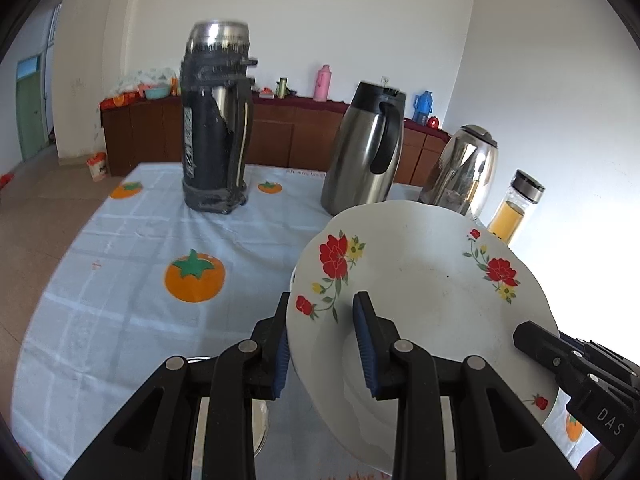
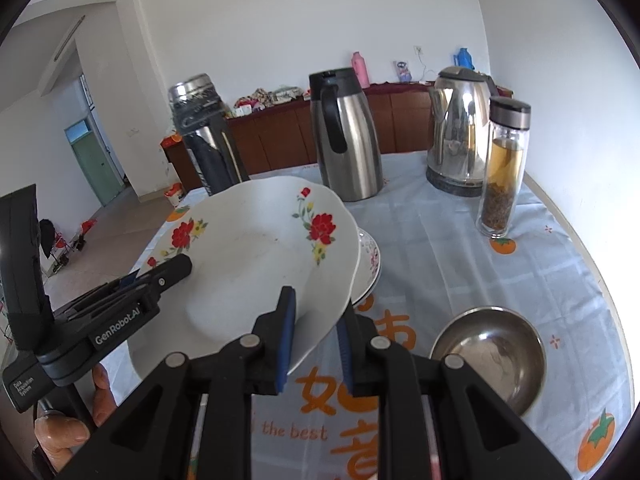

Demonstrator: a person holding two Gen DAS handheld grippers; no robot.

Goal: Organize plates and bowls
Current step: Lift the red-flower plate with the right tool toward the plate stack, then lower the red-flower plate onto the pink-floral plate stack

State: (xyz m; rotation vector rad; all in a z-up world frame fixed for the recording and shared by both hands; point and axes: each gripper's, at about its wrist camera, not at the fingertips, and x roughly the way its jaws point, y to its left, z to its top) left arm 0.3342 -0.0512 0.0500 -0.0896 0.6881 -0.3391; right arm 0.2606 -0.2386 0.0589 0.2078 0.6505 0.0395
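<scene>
A white plate with red flowers point(image 1: 420, 280) is held above the table by both grippers. My left gripper point(image 1: 324, 348) is shut on its near-left rim. My right gripper point(image 2: 316, 336) is shut on its near-right rim; the plate shows in the right wrist view point(image 2: 256, 264). Under it a second plate with pink flowers point(image 2: 370, 264) lies on the tablecloth. A steel bowl point(image 2: 490, 352) sits on the table to the right of my right gripper. Another steel bowl point(image 1: 256, 424) shows partly under my left gripper.
At the back of the table stand a tall black-wrapped thermos point(image 1: 216, 120), a steel carafe with black handle point(image 1: 366, 152), a steel kettle point(image 1: 464, 172) and a glass tea bottle point(image 2: 504, 168). The table edge runs at the left point(image 1: 80, 232).
</scene>
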